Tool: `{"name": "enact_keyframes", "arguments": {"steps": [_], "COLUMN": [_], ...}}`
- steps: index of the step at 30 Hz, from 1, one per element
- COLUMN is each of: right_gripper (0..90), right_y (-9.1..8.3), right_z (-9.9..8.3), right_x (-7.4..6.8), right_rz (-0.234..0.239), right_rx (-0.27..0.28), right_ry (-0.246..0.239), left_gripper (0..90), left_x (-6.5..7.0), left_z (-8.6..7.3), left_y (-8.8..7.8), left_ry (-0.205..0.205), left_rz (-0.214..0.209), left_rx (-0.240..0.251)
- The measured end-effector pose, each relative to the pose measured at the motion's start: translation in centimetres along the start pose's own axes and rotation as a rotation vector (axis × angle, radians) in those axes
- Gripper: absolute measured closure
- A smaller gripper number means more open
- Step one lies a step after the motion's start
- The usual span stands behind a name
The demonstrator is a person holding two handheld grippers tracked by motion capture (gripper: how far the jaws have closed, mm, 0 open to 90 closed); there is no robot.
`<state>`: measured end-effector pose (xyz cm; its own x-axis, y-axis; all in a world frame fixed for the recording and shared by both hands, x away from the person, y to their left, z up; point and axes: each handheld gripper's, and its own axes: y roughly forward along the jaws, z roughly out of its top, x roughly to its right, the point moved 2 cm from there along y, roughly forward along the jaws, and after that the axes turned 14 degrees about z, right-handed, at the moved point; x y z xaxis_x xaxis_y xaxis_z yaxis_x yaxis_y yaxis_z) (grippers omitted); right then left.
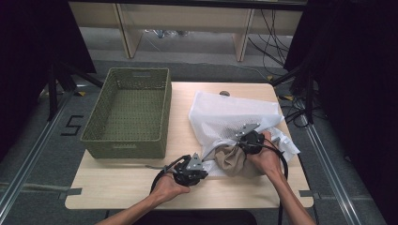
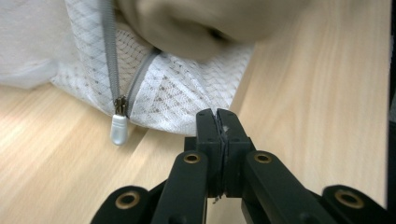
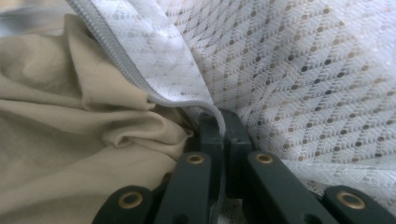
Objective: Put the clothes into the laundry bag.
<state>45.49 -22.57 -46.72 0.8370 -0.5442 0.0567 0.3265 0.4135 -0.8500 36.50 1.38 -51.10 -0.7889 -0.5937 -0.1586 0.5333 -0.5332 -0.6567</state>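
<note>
The left gripper [image 2: 218, 122] has its jaws together on the hem of the mesh bag [image 2: 173, 100]; the zip pull [image 2: 118, 128] hangs just left of it at mid-frame; the right gripper [image 3: 223, 126] — pinched on the zip edge [image 3: 140, 77] — holds the mouth open over the beige cloth [image 3: 60, 140], lower left; the left is nearer the pull.

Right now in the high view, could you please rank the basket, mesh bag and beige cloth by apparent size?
1. Basket
2. Mesh bag, somewhat smaller
3. Beige cloth, partly hidden
</note>
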Motion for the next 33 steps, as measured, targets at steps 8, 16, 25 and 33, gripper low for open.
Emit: {"name": "enact_keyframes", "arguments": {"steps": [8,16,25,33], "right_gripper": [90.0,90.0,90.0,90.0], "right_y": [0.1,-2.0,-5.3,-5.9], "right_z": [1.9,2.4,3.7,3.8], "right_x": [1.0,-1.9,-4.9,-5.5], "right_rz": [0.017,0.063,0.114,0.125], "right_rx": [0.036,0.081,0.146,0.141], "right_ry": [-0.002,-0.044,-0.138,-0.150], "left_gripper": [88.4,87.1,69.9,46.9], "left_x": [-2.0,-3.3,-4.3,-1.1], "left_z": [-1.4,-3.0,-3.7,-0.5], "left_y": [-2.1,-3.0,-4.4,-3.7], "left_ry": [0.001,-0.010,-0.033,-0.016], "left_rz": [0.006,0.040,0.104,0.082], "left_rx": [-0.004,-0.052,-0.067,0.012]}}
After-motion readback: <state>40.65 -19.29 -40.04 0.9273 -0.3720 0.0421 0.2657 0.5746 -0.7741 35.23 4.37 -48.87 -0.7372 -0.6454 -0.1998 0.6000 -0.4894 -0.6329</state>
